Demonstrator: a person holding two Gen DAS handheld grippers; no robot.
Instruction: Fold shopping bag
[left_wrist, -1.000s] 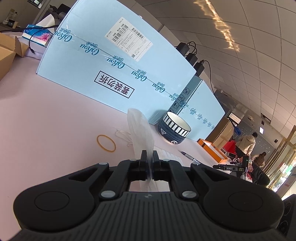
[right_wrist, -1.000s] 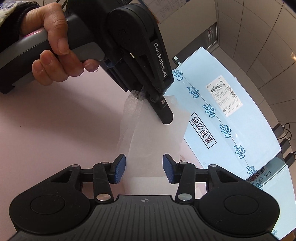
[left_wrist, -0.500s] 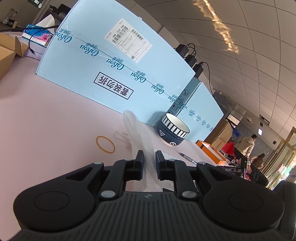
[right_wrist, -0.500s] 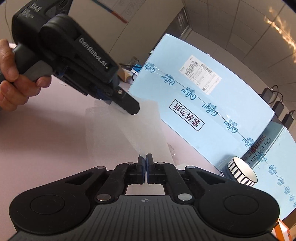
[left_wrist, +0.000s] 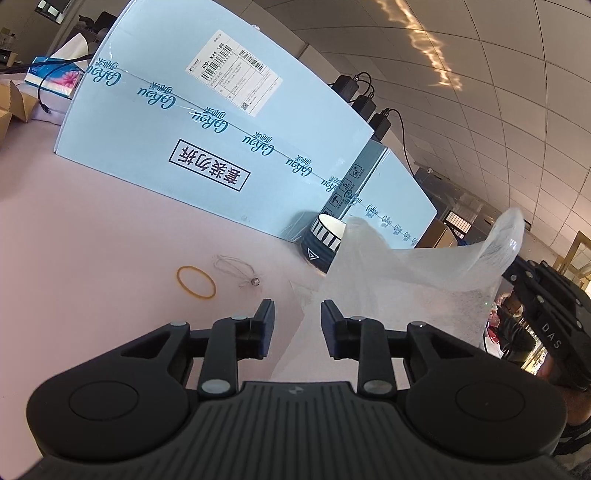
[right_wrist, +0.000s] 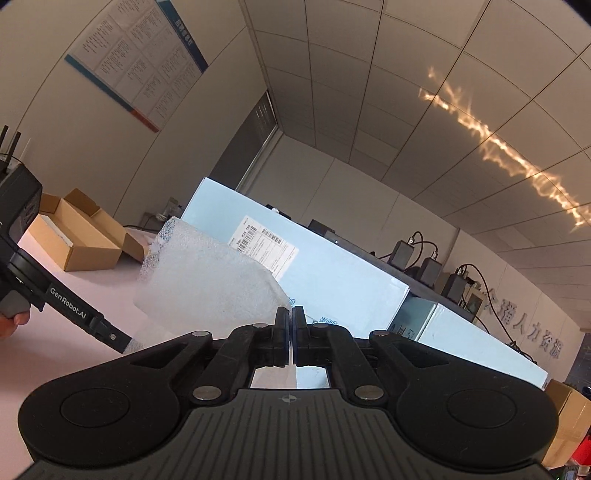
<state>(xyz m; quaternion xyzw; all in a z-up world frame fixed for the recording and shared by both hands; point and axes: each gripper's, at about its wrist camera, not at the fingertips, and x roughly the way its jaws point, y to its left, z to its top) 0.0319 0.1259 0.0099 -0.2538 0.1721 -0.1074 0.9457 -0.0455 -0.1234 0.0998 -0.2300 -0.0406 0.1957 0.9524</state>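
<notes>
Translucent plastic shopping bag (left_wrist: 406, 280): lifted off the pink surface (left_wrist: 92, 240), sloping up toward right tongs (right_wrist: 293, 325) | right tongs: clamped on bag edge | left tongs (left_wrist: 297, 321): jaws just opening, pads clear, bag corner between them, nearer the lower end.

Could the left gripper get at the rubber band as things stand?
Probably yes. The left gripper is open, gripping nothing, and the rubber band lies on bare table just ahead-left. The bag hangs to its right.
</notes>
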